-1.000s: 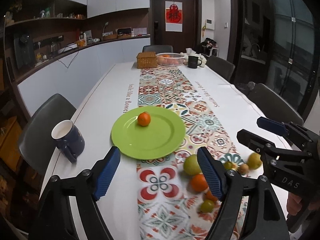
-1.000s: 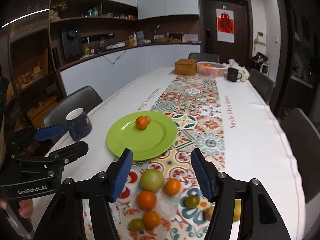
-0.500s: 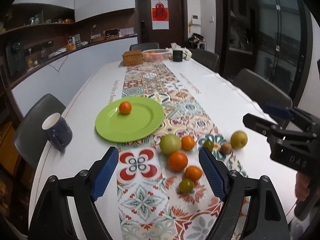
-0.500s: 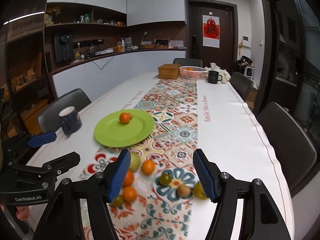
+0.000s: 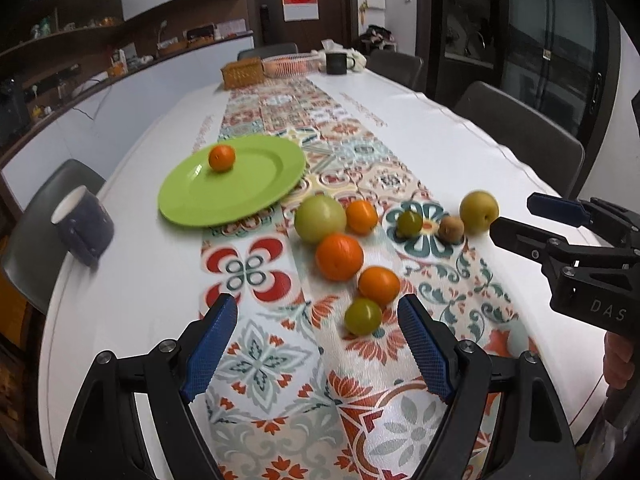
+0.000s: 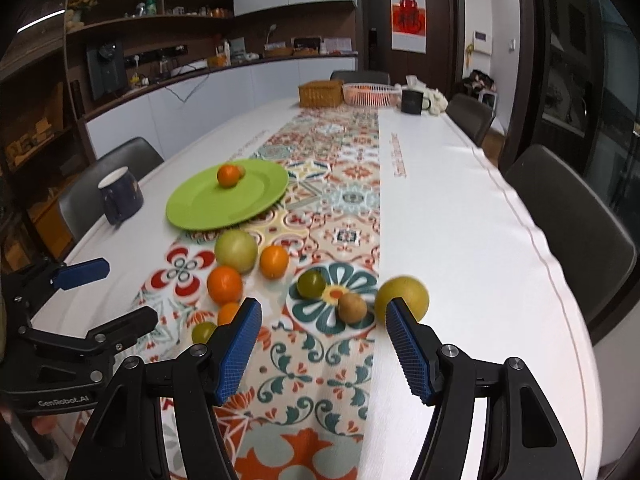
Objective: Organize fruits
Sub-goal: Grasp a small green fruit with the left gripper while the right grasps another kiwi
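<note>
Both hands have come down toward the loose fruits (image 5: 339,256) beside the green plate (image 5: 240,196), the left gripper (image 5: 318,344) and right gripper (image 6: 324,354) spread and empty, so a first pick seems close.

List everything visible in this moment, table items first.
plate: one, green, left side, overlapping runner
plated orange: one, orange, plate's far side
loose oranges: three, orange, on runner
large fruit: one, pale green, beside plate
small green fruits: two, green, on runner
yellow fruit: one, yellow-green, off runner's right edge
brown fruit: one, brown, beside yellow fruit
blue mug: one, dark blue, table's left edge
wicker basket: one, tan, far end
black mug: one, black, far end
left tongs: one, black with blue pads, open, empty
right tongs: one, same colours, open, empty
</note>
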A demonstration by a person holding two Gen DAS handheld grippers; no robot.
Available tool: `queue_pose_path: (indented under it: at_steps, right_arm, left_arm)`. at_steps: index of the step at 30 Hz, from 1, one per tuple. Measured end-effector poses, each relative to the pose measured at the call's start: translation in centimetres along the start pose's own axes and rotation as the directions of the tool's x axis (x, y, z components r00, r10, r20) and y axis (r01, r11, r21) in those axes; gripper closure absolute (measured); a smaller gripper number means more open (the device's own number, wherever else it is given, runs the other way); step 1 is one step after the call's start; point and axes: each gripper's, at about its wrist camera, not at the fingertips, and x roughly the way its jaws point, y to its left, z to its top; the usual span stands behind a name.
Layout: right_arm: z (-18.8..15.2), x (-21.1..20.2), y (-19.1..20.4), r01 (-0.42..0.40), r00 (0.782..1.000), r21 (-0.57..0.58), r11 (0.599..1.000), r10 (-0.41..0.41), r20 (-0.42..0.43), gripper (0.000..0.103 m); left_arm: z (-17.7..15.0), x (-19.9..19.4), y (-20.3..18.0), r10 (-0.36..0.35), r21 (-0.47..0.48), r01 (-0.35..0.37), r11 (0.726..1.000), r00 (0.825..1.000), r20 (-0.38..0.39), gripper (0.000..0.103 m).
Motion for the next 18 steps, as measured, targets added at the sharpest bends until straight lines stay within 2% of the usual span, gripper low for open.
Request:
queue_pose_path:
  at_steps: [7, 14, 18]
  right_arm:
    - [-0.9, 1.7, -0.1, 0.013, 0.999, -0.026, 1.000, -0.014, -0.036, 0.038]
    - [-1.2, 3.9, -1.2, -0.003, 0.997, 0.012, 1.000, 0.004, -0.071, 0.038]
    - [-1.2, 5.2, -1.5, -0.006, 0.996, 0.023, 1.000, 0.008, -0.092, 0.045]
  left_arm:
    - [-1.0, 2.3, -0.6, -0.030, 0.020, 0.030, 0.999, 0.998, -0.048, 0.021]
    - [-1.1, 4.3, -1.1, -0.046, 0.025, 0.048, 0.999, 0.995, -0.092, 0.023]
    - [-0.9, 5.4, -1.3, -0.046, 0.029, 0.049, 0.998, 0.992, -0.116, 0.027]
